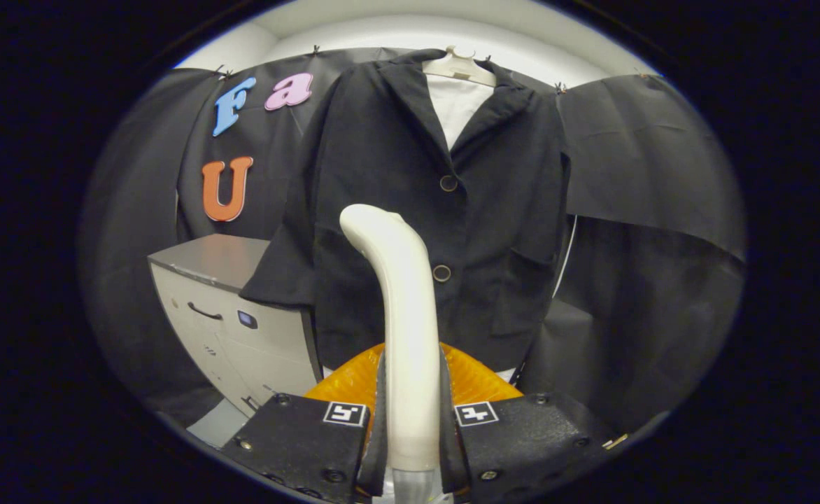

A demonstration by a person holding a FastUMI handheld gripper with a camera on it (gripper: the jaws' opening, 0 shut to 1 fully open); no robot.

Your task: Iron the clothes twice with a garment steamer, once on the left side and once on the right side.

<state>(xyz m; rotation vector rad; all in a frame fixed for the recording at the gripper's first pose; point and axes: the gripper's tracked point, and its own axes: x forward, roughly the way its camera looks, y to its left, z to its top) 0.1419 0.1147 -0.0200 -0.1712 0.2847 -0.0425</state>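
Observation:
A black jacket (417,196) hangs on a white hanger (457,66) against the booth's back wall, over a white shirt (455,105). Two round buttons run down its front. My gripper (410,413) is shut on the cream handle of the garment steamer (403,308), which rises between the fingers and bends at its top toward the jacket's left half. The steamer's head stands just short of the cloth, level with the lower button; I cannot tell if it touches. Below the handle an orange translucent part (476,381) of the steamer shows behind the fingers.
A grey cabinet (228,329) with a dark handle and a small panel stands to the left, under the jacket's left sleeve. Black cloth (648,210) drapes the wall on both sides of the jacket.

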